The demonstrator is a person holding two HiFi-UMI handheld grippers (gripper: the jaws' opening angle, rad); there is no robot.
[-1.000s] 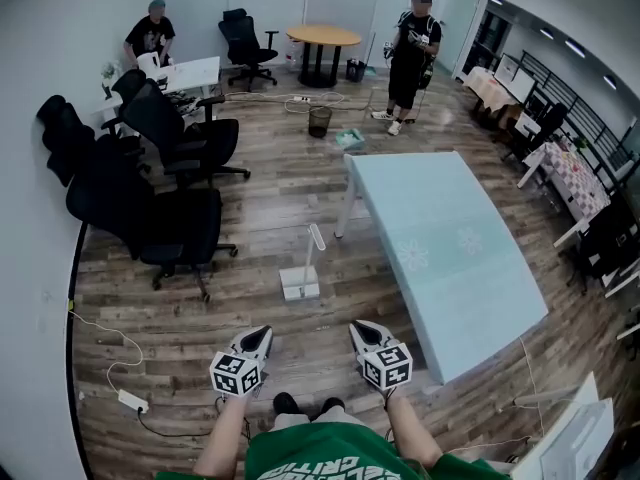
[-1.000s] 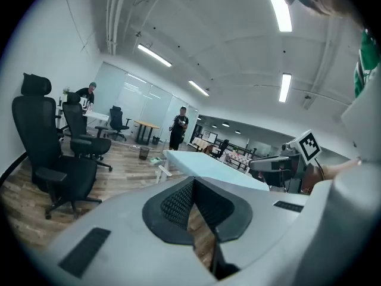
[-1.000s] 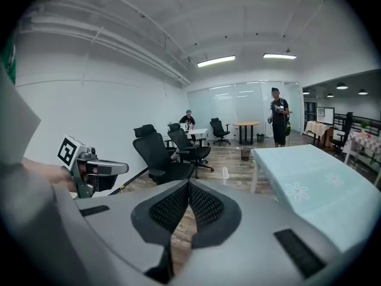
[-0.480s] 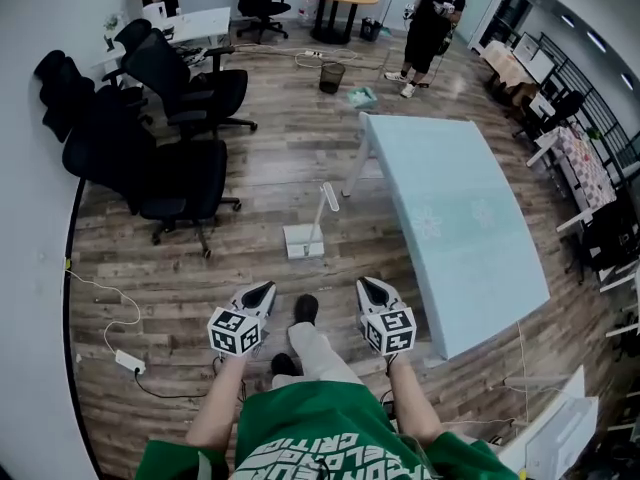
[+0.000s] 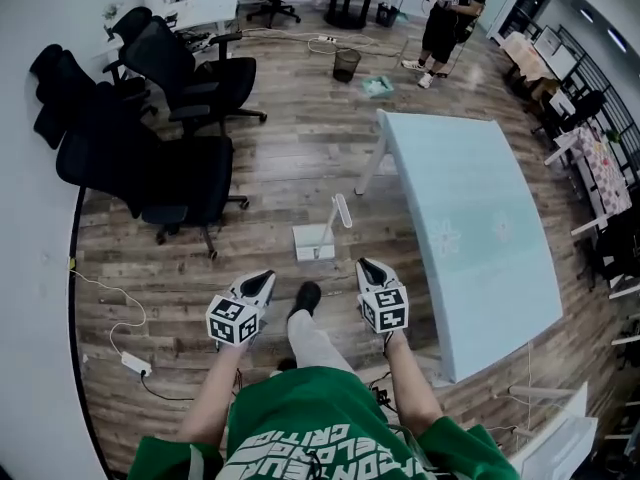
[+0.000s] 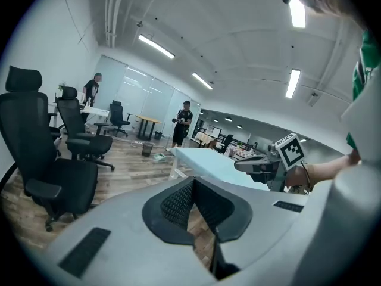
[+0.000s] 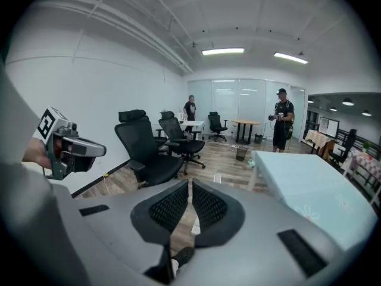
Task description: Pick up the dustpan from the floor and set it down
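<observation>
The white dustpan [image 5: 313, 242] rests on the wood floor with its long handle [image 5: 341, 211] standing up, close to the near corner leg of the table. My left gripper [image 5: 265, 277] hangs short of it on the left, jaws shut and empty. On the other side, my right gripper [image 5: 364, 265] is level with the pan's near edge, also shut with nothing held. The left gripper view shows its pads [image 6: 178, 204] meeting at the tips, with the right gripper [image 6: 262, 164] out to the side. In the right gripper view the tips [image 7: 190, 183] touch.
A light blue table [image 5: 470, 228] stands right of the dustpan. Black office chairs [image 5: 150, 168] crowd the left. My shoe [image 5: 306, 296] is between the grippers. A power strip with cable [image 5: 135, 363] lies at lower left. A bin [image 5: 346, 64] and a standing person [image 5: 445, 18] are far off.
I have stepped forward, one leg swung out ahead. Both grippers have moved up the floor towards the dustpan, which now lies much closer to them. Jaws stayed shut.
</observation>
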